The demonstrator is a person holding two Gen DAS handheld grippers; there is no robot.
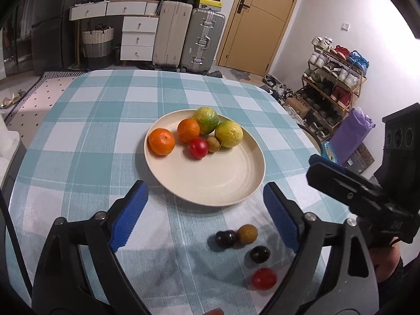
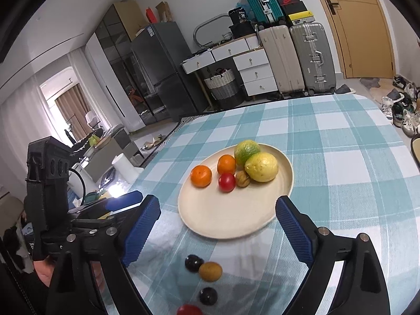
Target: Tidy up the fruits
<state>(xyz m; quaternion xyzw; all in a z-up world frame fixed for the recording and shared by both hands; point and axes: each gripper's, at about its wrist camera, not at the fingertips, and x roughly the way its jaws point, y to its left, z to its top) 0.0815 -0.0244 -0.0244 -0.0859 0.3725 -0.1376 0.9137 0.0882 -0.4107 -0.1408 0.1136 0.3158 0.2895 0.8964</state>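
A cream plate (image 1: 223,178) (image 2: 223,218) on the checked tablecloth holds two oranges (image 1: 161,141), two green-yellow citrus fruits (image 1: 229,134), a red cherry tomato (image 1: 198,148) and a small brown fruit (image 1: 213,144). On the cloth in front of the plate lie two dark grapes (image 1: 225,239) (image 1: 260,254), a brown longan (image 1: 247,234) (image 2: 210,271) and a red tomato (image 1: 264,278) (image 2: 189,309). My left gripper (image 1: 204,215) is open and empty above the cloth, left of the loose fruits. My right gripper (image 2: 218,228) is open and empty over the plate's near edge.
The table (image 1: 92,131) has a rounded edge with floor beyond it. Suitcases (image 1: 202,39), white drawers (image 1: 139,39) and a yellow door (image 1: 262,21) stand at the back. A shoe rack (image 1: 333,78) is on the right. The right gripper's body (image 1: 367,197) is near my left one.
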